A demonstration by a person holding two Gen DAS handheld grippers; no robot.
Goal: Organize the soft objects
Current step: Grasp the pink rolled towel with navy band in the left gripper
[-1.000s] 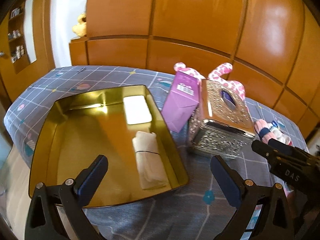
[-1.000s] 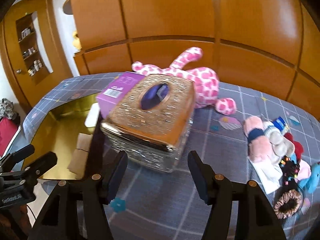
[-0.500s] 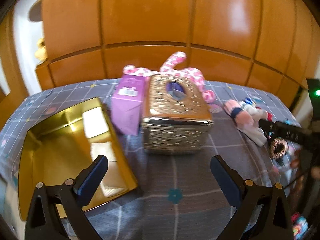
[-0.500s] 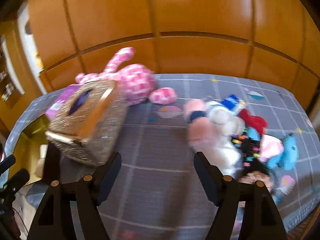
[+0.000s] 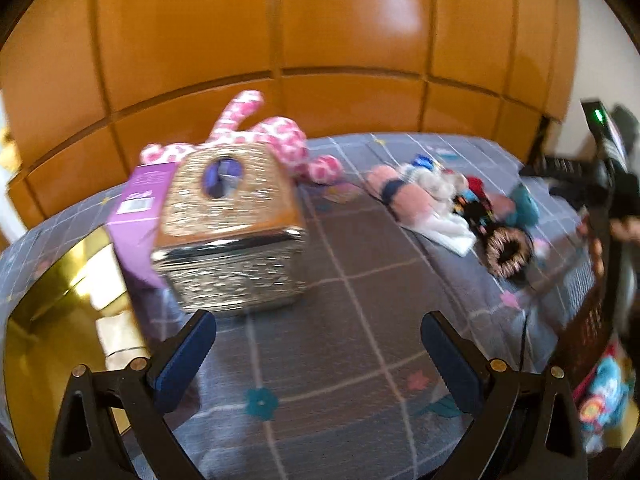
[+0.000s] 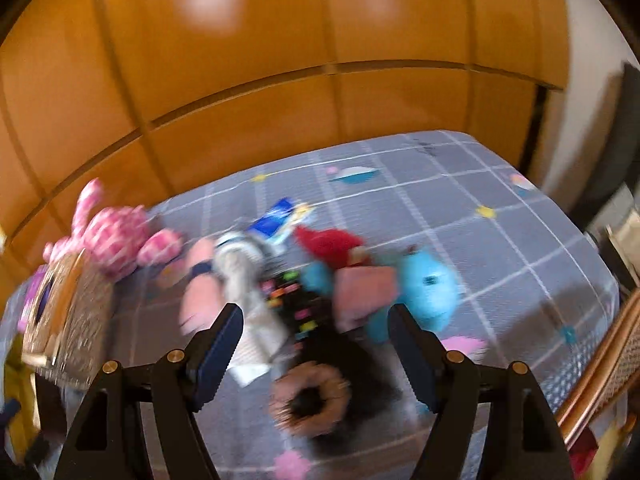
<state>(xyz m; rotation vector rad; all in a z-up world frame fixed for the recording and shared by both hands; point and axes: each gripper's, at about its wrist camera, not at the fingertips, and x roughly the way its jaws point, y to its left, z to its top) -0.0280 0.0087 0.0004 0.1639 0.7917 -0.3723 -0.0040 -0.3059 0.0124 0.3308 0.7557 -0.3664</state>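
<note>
Both grippers, left gripper point(image 5: 318, 354) and right gripper point(image 6: 314, 346), are hovering spread and empty near the toy pile point(image 6: 320, 280), still unsorted right of the tissue box point(image 5: 230, 228).

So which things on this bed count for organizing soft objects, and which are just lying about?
Job:
- pink spotted plush
- blue plush
- red plush
- scrunchie
- pink roll with a dark band
- gold tray

Lying about:
- ornate tissue box
- purple carton
- wooden headboard
</note>
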